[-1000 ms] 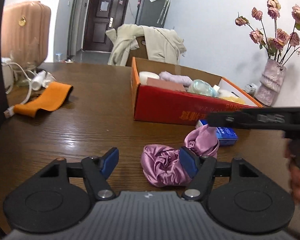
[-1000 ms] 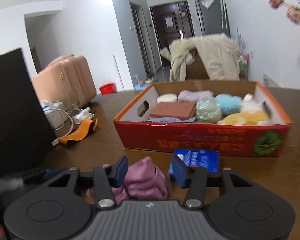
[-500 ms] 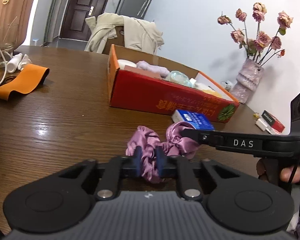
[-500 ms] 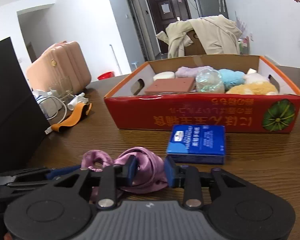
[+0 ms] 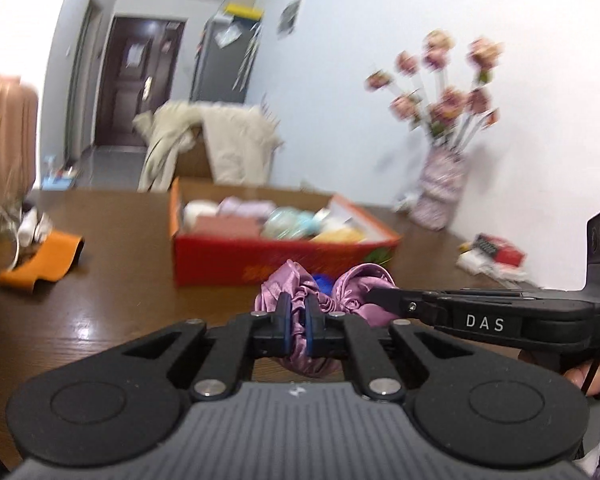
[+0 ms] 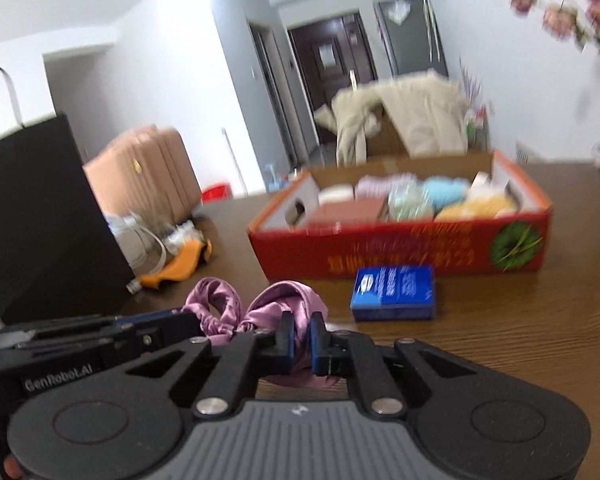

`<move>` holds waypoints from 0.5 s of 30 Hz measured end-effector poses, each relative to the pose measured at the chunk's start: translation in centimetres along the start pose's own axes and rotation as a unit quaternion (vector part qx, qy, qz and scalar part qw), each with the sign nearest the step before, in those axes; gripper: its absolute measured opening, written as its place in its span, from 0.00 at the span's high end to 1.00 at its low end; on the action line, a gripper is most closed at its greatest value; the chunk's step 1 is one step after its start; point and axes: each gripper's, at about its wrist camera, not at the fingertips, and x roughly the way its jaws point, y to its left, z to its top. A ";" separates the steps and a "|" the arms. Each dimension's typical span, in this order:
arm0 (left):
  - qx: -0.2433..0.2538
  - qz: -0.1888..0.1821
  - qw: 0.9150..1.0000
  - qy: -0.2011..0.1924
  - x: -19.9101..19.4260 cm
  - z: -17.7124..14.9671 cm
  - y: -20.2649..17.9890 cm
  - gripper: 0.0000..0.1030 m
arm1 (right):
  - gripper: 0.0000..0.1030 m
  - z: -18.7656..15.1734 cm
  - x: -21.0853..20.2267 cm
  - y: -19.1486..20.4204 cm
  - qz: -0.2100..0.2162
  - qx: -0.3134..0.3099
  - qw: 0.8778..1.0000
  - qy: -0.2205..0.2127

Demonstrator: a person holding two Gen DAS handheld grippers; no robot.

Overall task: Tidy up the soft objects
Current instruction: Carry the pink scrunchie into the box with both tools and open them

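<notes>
light: bright, even daylight | blur: background motion-smeared | glare: sheen on dark wooden table (image 5: 100, 312) | edges: fisheye-bent, dark corners

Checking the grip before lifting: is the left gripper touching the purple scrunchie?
Touching. The left wrist view shows the left gripper shut on the purple scrunchie, fabric pinched between its blue pads.

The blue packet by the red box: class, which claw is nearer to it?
The right claw. It grips the purple scrunchie on the side towards the blue packet; the left claw grips the scrunchie's far side, further from the packet.
</notes>
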 end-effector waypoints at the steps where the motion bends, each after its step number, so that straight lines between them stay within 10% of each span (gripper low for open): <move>1: 0.003 -0.007 1.000 -0.009 -1.2 0.1 -0.9 0.93 | 0.93 0.0 -1.7 0.2 0.000 -0.003 1.000 -0.012; 15: 0.045 -0.062 0.995 -0.061 -8.6 -1.1 -9.1 0.93 | 0.92 -3.2 -17.3 1.4 -0.030 -0.018 0.994 -0.108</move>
